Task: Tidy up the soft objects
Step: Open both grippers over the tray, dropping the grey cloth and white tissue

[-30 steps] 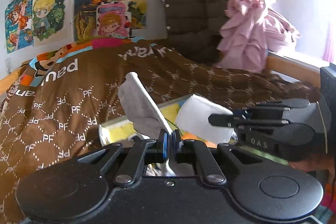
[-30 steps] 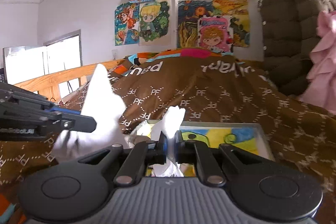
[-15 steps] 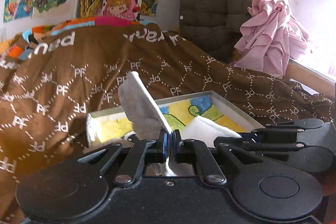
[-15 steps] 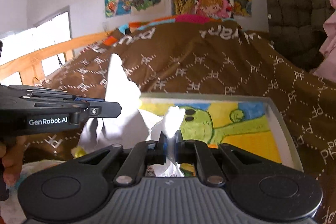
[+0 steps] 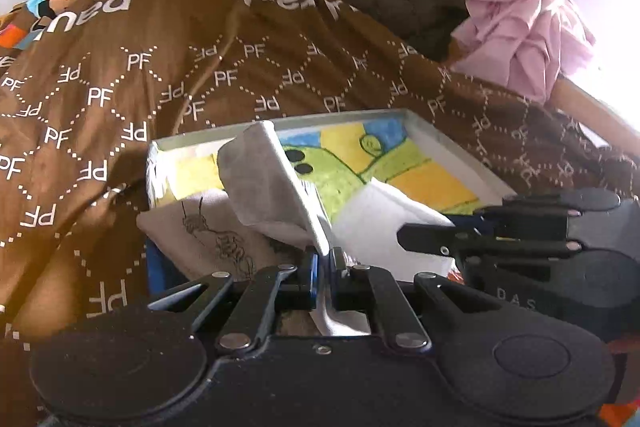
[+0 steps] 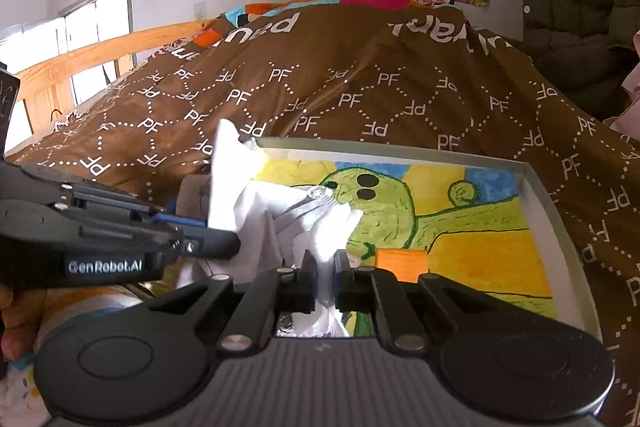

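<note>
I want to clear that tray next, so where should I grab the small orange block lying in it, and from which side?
Grip the orange block across its two short side faces, coming straight down from above. It lies flat on the tray's painted bottom with bare space to its right, so a top approach looks clearest. Both grippers are shut on the white cloth, so one would have to let go first.

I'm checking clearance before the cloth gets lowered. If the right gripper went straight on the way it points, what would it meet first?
Probably the painted floor of the tray. The right gripper, shut on the white cloth, points over the green figure painting; beyond that lies the brown blanket. Depth is unclear.
</note>
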`<state>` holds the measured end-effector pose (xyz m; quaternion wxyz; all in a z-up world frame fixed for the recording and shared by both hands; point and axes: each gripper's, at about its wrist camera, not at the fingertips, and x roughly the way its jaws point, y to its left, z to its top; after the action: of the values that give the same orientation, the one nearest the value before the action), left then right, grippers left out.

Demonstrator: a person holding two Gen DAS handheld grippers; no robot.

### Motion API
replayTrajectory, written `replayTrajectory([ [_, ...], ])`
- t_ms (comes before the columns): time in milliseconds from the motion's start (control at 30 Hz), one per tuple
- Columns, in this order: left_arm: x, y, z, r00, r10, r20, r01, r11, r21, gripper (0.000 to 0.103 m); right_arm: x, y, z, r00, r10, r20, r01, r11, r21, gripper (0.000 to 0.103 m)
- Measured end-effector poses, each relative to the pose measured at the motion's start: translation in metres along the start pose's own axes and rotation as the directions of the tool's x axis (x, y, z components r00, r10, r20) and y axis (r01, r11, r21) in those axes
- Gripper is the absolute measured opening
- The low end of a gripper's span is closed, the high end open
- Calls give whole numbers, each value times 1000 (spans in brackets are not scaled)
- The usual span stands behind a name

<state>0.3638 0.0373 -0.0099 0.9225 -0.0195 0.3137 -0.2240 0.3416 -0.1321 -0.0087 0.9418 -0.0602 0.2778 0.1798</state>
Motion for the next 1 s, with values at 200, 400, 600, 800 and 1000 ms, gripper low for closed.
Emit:
replayTrajectory([
  [200,-1,0,-2,1000,-6,-20,6,1000,-1,9,2,2,-1,1000,-6,-19,6,1000,-7,12],
  [400,-4,-3,-3,999,18,-31,-18,1000,-1,16,-2,-2,-3,999,-25,-25,25,1000,4,20],
  [600,-14,-6,-4,998,61,-13,-62,998,-22,30,-11,-9,-4,999,-42,-10,42,999,12,37],
  [800,-33,-12,-6,995,89,51,-87,995,-46,51,-28,-13,-3,997,-63,34,63,998,7,55],
  [1000,-53,-22,-3,987,113,111,-107,992,-63,70,-50,-17,-2,993,-80,88,79,997,15,71],
])
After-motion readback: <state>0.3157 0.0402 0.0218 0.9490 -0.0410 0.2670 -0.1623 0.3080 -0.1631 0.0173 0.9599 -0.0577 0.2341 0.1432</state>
